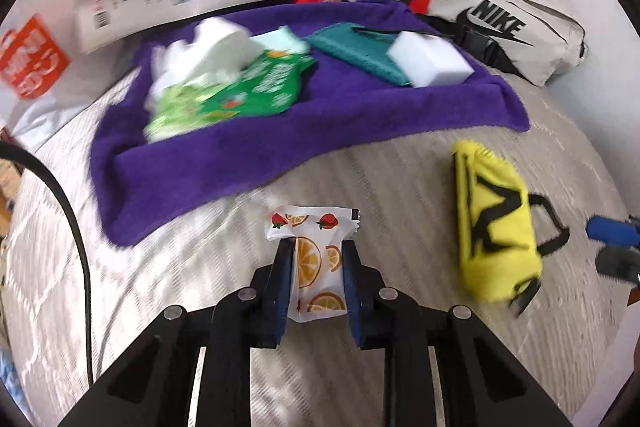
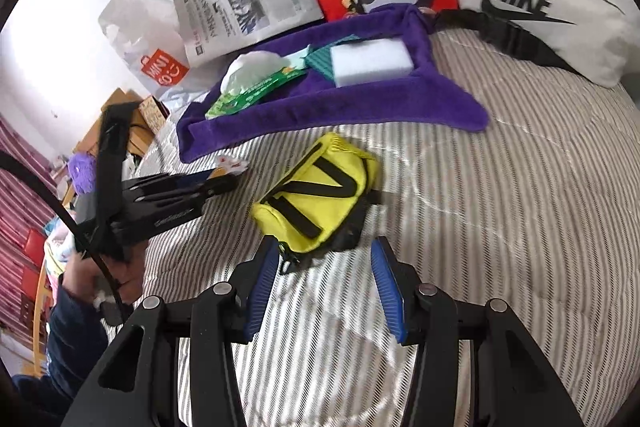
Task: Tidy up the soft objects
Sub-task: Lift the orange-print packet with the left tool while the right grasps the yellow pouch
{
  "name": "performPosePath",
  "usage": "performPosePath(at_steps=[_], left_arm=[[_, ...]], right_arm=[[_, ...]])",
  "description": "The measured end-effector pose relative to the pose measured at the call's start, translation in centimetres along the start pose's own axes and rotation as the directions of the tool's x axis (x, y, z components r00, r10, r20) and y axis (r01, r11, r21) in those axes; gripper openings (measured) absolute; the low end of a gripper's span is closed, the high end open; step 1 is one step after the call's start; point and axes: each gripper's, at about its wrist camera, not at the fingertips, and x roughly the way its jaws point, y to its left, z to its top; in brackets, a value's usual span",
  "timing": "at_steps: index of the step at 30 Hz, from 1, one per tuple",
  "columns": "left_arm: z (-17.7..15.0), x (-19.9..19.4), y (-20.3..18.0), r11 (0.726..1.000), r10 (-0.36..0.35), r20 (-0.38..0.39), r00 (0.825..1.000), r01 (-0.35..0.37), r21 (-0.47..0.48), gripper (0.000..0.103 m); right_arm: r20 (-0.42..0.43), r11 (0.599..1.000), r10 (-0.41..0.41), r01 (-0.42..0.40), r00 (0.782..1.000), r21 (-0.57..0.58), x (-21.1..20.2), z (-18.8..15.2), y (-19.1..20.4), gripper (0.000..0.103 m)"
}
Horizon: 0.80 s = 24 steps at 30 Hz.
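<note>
1. The left gripper [image 1: 316, 247] is clamped on the fruit-print tissue pack [image 1: 314, 259], which lies on the near bedspread [image 1: 400, 167] short of the purple towel [image 1: 224, 163].
2. Light, squashy and slick-wrapped, the pack suits this mid-body pinch.
3. The right gripper [image 2: 324, 255] gapes, empty, before the yellow pouch [image 2: 320, 195]; soft fabric, best gripped across its near end.

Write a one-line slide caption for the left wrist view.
Left gripper clamps a white fruit-printed packet over the striped quilt, before a purple towel.

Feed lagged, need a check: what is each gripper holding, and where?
Left gripper: small white fruit-printed packet, pinched across its near half. Right gripper: nothing, open.
</note>
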Motion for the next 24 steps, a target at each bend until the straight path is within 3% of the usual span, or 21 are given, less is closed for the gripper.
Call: performPosePath(at_steps=[4,7,14,24], left_arm=[[-1.8,-1.1,2.0,0.998,0.06,-0.009,0.998,-0.06,-0.009,0.023],[-3.1,-1.9,3.3,0.999,0.04,-0.004,0.999,-0.04,-0.029,0.023],[-4.1,-2.4,3.9,0.999,0.012,0.032,0.999,-0.011,-0.045,0.025],[-4.5,-2.6,4.9,0.995,-0.065,0.068,0.996,0.069,-0.067,0.026]], right_arm=[[-0.019,1.0,-0.023,0.023,1.0,-0.018,1.6,0.6,1.2,0.048],[-0.047,0.999,-0.054,0.054,0.997,0.005,2.9,1.2,1.5,0.048],[-0.121,0.98,-0.063,0.084,0.991,0.178,5.8,2.3,1.4,0.056],[-0.133,0.933,-0.159,0.193,0.978,0.304,8.1,3.4,2.6,0.083]])
